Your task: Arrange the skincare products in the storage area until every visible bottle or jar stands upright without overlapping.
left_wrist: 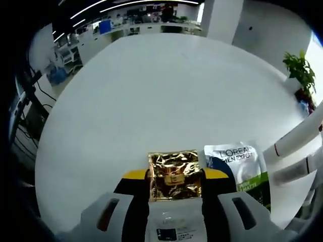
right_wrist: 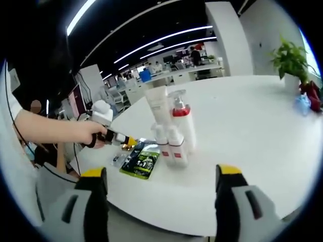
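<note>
The left claw point(left_wrist: 175, 177) grips a gold foil sachet point(left_wrist: 174, 174), beside a L'Oreal sachet point(left_wrist: 241, 169) lying on the white table point(left_wrist: 166, 91).

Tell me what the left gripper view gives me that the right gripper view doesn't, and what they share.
Left gripper view alone: the gold foil sachet up close, held between the left gripper jaws, with its printed label readable as a label.

Right gripper view alone: the open right gripper, the standing group of white bottles with red trim, and the hand holding the left gripper.

Both: the white round table, the green and white sachet lying flat, the potted plant and the office behind.
</note>
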Demonstrator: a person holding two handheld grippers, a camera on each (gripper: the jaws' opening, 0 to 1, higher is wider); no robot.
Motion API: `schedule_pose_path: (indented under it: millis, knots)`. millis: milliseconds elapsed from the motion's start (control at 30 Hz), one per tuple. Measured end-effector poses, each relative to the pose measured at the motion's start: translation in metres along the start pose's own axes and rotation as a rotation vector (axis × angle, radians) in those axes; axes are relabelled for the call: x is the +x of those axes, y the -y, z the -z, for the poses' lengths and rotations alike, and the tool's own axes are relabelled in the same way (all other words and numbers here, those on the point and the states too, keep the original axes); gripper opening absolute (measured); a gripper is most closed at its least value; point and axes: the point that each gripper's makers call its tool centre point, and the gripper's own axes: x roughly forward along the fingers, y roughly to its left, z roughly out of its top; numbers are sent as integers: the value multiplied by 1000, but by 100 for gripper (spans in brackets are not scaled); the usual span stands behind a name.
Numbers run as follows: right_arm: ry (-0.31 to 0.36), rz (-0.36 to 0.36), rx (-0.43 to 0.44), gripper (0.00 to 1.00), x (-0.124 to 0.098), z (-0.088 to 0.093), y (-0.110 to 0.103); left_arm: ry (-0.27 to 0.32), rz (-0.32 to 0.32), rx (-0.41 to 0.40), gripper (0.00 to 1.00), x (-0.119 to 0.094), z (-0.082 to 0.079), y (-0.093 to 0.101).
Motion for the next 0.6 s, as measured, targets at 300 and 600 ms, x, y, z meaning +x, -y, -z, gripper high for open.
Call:
schedule_pose_path:
  millis: [300,600]
  knots:
    - [0,1,5,89,0,1,1,2,1,4,37,1,0,0]
    - [0,0,3,89,0,0,0,-2,12,-20,38,-1,0,-1]
